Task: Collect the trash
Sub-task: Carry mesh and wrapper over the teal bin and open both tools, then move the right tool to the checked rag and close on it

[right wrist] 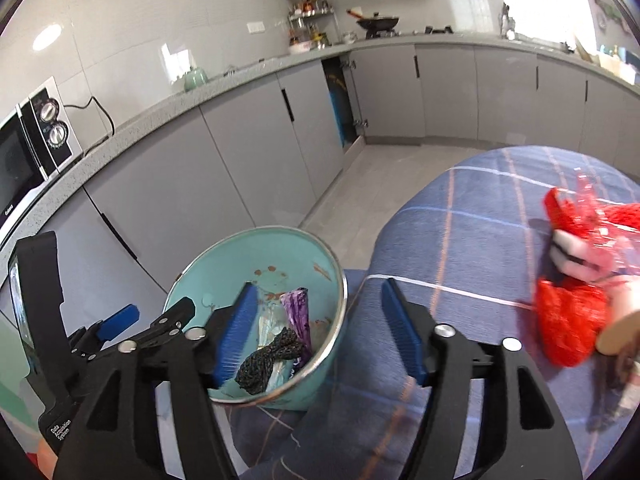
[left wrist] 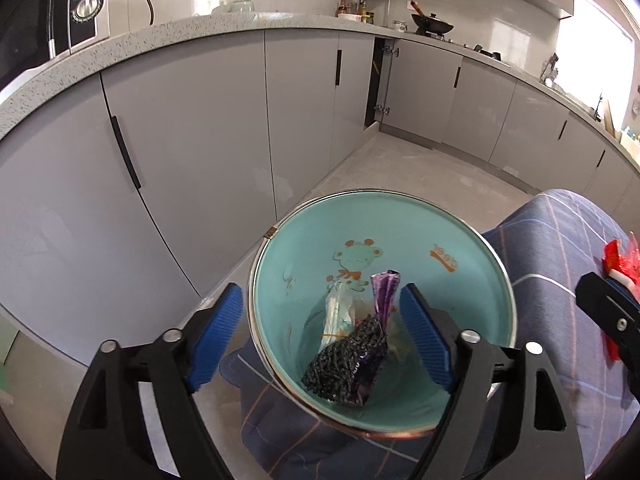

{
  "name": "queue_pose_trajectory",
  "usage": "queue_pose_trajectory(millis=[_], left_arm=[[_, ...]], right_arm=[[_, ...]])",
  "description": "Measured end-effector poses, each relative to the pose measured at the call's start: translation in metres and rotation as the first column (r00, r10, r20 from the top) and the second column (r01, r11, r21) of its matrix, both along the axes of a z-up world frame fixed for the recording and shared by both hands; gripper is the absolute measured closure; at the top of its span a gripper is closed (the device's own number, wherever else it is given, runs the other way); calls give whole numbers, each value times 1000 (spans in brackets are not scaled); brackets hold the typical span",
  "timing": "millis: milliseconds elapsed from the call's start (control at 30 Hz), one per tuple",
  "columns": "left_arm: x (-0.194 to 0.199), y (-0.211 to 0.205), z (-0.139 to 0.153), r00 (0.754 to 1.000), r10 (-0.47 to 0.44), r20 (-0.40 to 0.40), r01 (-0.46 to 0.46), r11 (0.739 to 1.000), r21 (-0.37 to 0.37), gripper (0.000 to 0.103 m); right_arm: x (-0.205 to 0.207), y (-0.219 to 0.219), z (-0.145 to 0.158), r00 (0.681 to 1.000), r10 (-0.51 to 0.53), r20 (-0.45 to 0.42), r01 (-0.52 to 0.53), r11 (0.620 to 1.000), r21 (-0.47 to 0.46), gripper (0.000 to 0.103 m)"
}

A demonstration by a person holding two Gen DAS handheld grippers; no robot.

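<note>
Two claws, both spread wide and holding nothing as far as I can see. Left gripper [left wrist: 320,340] straddles the near side of the teal bin [left wrist: 472,280], one pad outside the rim, the other over the opening. Right gripper [right wrist: 316,332] hangs over the bin's right edge, pads apart, empty. Bin sits at the edge of the blue plaid cloth [right wrist: 460,240], and already has trash in it: a dark speckled wad [left wrist: 344,364], a purple wrapper [left wrist: 382,296], a pale wrapper [left wrist: 338,312]. Remaining trash I can see is the red mesh and crinkly plastic bundle [right wrist: 572,280] on the cloth, off to my right, well apart from the right claw. It's blurred, so I can't tell how many pieces it is. My read: next job is reaching right for it. Risks: the mesh is loose and could snag on a pad or come up only partly, and the bin looks close to the cloth edge, so a knock from either claw could tip it toward the floor. Grey cabinets [left wrist: 200,140] and microwave [right wrist: 28,152] beyond, not in play.
</note>
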State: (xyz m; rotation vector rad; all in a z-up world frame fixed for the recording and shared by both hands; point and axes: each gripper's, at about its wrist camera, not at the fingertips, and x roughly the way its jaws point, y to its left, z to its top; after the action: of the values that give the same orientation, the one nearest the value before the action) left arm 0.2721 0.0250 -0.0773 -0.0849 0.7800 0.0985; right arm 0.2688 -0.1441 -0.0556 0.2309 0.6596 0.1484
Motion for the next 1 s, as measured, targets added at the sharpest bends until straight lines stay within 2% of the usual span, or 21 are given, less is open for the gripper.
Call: queue_pose_trajectory(millis=[167, 333, 500, 1000], left_arm=[[-17, -14, 7, 1000, -26, 16, 26, 1000, 11, 20], [-30, -36, 15, 997, -67, 31, 67, 998, 23, 15], [-41, -58, 21, 993, -115, 39, 114, 993, 27, 14], [-73, -116, 26, 970, -242, 38, 239, 969, 61, 6]], right_arm=[[-26, -18, 6, 999, -37, 35, 38, 999, -15, 24], [-45, -43, 4, 997, -77, 29, 77, 997, 0, 24], [-68, -69, 4, 992, -118, 39, 117, 993, 18, 24], [-124, -135, -1, 961, -274, 29, 273, 961, 47, 24]])
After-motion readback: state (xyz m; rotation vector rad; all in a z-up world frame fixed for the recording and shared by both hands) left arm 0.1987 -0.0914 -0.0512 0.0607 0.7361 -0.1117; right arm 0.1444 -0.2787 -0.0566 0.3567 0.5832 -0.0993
